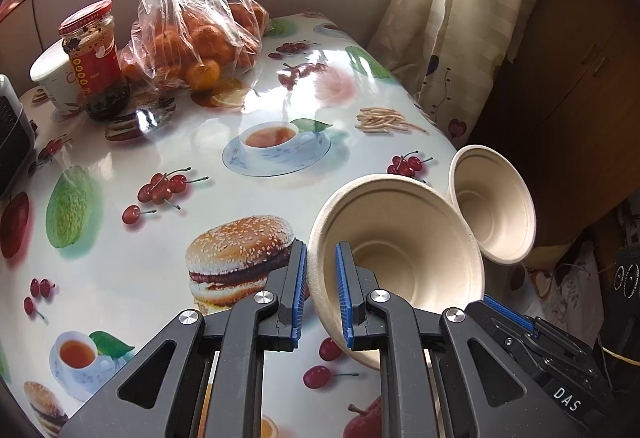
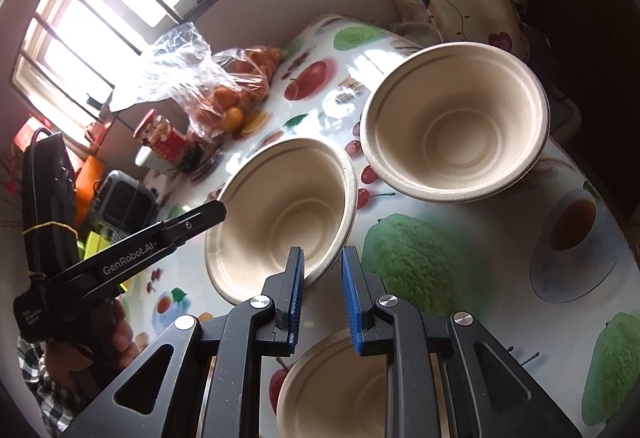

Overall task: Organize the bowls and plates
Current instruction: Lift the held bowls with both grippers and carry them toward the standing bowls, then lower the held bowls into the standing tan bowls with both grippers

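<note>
Bowls, pale pulp, three on view.

- First bowl: tilted, lifted near the right edge of the table. Its rim is pinched between the blue pads of the left gripper.
- Second bowl: just beyond the first, by the table's edge. I cannot tell if it rests there.
- Third bowl: low, directly under the right gripper. This gripper's pads stand nearly together, with only fruit-print cloth showing in the slit and nothing seen pinched.
- Far end of the table: clear bag of oranges, red-lidded jar, white paper cup.
- Curtain: hangs beside the table.
</note>
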